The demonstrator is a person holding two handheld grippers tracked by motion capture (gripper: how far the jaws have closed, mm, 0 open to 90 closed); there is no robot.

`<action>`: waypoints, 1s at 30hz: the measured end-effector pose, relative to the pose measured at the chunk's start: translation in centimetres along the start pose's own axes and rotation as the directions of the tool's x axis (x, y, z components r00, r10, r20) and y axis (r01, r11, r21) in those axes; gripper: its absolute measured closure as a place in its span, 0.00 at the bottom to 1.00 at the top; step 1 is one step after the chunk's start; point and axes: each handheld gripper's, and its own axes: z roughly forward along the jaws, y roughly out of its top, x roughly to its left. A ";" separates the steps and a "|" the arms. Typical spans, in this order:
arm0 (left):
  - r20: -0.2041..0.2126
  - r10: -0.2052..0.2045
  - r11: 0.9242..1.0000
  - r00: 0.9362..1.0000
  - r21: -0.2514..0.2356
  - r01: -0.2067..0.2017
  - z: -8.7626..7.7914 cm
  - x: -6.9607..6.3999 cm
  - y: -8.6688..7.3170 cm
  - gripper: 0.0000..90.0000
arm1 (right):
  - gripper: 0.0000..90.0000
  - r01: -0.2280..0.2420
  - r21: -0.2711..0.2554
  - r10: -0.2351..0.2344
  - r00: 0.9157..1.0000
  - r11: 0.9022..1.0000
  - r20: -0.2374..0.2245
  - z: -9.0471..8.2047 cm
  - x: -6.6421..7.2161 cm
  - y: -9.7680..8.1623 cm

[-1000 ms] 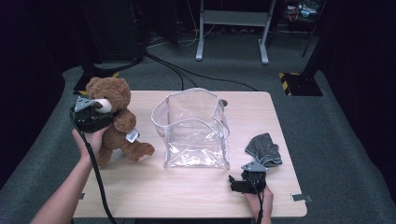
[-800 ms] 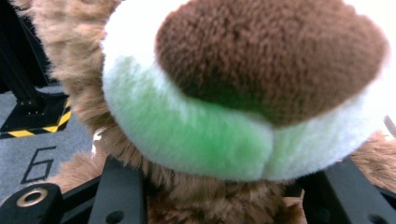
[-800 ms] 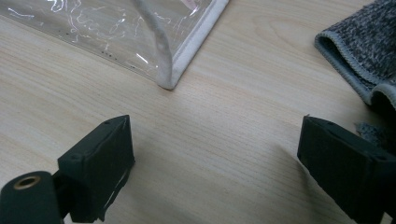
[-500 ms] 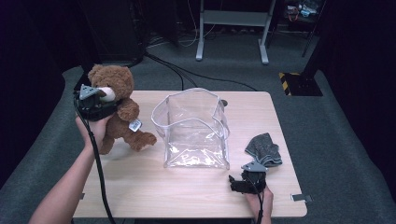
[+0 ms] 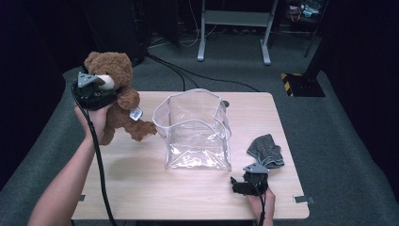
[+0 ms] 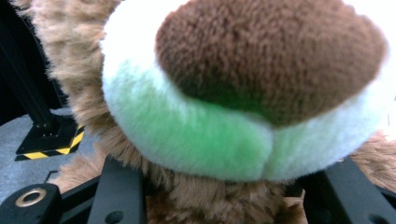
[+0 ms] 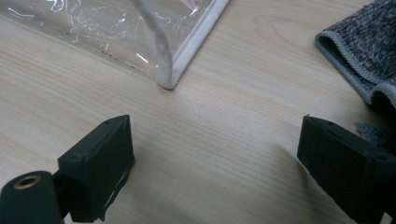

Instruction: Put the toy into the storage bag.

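A brown teddy bear (image 5: 123, 102) hangs above the left side of the wooden table (image 5: 141, 188), its legs off the surface. My left gripper (image 5: 96, 90) is shut on it around the neck, just under the head. In the left gripper view the bear's pale muzzle and brown nose (image 6: 243, 84) sit close above my left gripper (image 6: 224, 198), with fur pressed between the jaws. A clear plastic bag (image 5: 197, 127) stands open in the middle of the table. My right gripper (image 5: 249, 178) rests at the front right, open, with bare wood between its jaws (image 7: 215, 158).
A folded grey cloth (image 5: 266, 150) lies just beyond the right gripper, and its hem (image 7: 364, 42) reaches the right jaw. The bag's white-trimmed corner (image 7: 170, 79) lies ahead of the right gripper. Dark floor, cables and a metal stand surround the table.
The left hand has lifted the bear upward off the table and a little farther back. The right gripper has stayed where it was.
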 end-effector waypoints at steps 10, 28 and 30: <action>-0.028 -0.013 0.999 1.000 -0.051 0.012 -0.6 0.2 3.0 0.55 | 0.11 0.012 -0.003 -0.012 1.000 1.000 0.001 0.0 -0.1 0.0; -0.019 -0.001 0.993 1.000 -0.119 -0.001 -1.0 -2.1 7.1 0.54 | 0.11 0.000 0.001 0.000 1.000 1.000 0.002 0.0 0.0 0.0; -0.005 0.005 0.992 1.000 -0.123 -0.006 -0.9 -2.8 7.3 0.54 | 0.11 0.000 0.001 0.000 1.000 1.000 0.003 0.0 0.0 0.0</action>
